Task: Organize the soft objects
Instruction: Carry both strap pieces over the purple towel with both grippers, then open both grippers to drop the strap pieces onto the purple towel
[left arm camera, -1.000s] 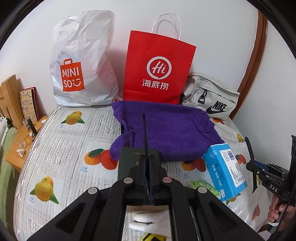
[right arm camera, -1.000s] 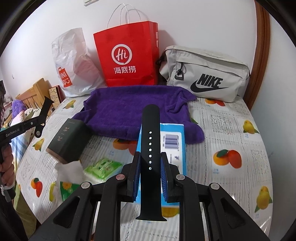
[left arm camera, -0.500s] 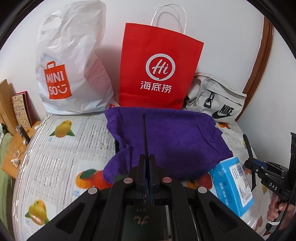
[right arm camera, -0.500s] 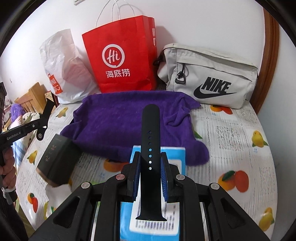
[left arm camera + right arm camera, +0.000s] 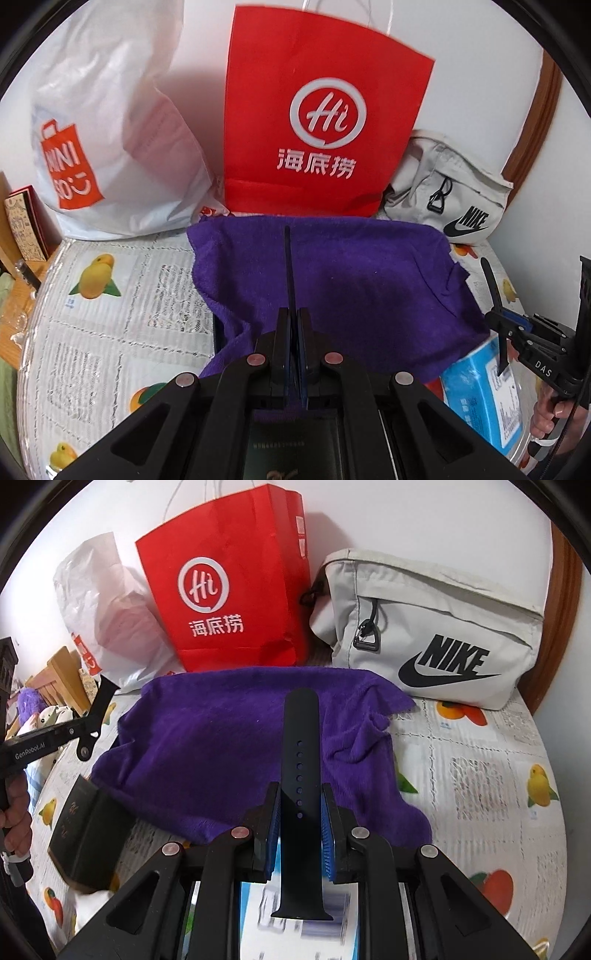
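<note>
Partly hidden: green box (image 5: 295, 450) | left hand-held gripper (image 5: 294, 325) pinching thin strap (image 5: 288, 266) (edge-on) | right (image 5: 300, 812) clamps watch band (image 5: 300, 775)

A plain white wall (image 5: 424, 520) is standing behind the bed, catching soft, even light, and faint shadows are falling on it. A curved brown wooden trim (image 5: 567, 602) is running down that wall at the right edge of the bed. The bed's cover (image 5: 491, 775), white and printed with oranges and yellow fruit, is spreading out from the wall toward the cameras. To the left of the bed, a light wooden piece of furniture (image 5: 16, 295) is sitting close against its side, with small clear items lying on it. More pale wooden slats (image 5: 61, 679) are showing off the bed's left edge.
</note>
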Demonstrator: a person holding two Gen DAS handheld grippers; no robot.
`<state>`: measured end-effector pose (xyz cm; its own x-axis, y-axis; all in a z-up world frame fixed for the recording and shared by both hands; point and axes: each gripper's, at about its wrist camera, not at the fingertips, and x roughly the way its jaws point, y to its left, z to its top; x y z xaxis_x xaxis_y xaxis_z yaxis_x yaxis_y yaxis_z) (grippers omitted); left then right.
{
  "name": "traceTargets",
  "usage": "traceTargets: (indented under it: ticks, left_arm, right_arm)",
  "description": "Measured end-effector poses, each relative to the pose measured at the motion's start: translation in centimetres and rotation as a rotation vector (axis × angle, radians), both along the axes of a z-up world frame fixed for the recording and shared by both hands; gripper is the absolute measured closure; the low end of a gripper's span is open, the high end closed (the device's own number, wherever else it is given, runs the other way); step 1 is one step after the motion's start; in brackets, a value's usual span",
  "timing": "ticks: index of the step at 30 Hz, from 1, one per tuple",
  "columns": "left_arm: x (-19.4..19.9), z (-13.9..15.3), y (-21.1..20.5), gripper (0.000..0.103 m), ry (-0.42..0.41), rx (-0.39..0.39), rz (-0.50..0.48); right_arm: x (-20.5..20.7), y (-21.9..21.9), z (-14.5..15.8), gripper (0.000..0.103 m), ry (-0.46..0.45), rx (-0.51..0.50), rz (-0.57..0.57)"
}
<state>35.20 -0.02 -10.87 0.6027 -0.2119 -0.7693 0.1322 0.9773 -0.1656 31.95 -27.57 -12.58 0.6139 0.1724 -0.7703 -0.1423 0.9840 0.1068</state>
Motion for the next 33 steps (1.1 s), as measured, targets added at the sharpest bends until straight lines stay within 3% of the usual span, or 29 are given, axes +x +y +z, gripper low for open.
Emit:
traceTargets:
  ticks: [14,20,33]
  left_arm:
    - [4.4,-2.7,-0.2,0.099,0.09,0.02,0.025]
    - [5.6,-3.9,0.1,0.099,0.132,0.019,0.038]
    - [6.7,-5.1,0.0,0.099,0.179,0.014,0.049]
  right_arm:
    - [4.8,0.1,-2.3,0.083,0.079,-0.016,0.008]
    - [5.9,-0.3,-4.0,0.083,0.159,-0.014,-0.012]
    - [7.3,-0.7,-5.7,0.083,0.228,-0.022,-0.033]
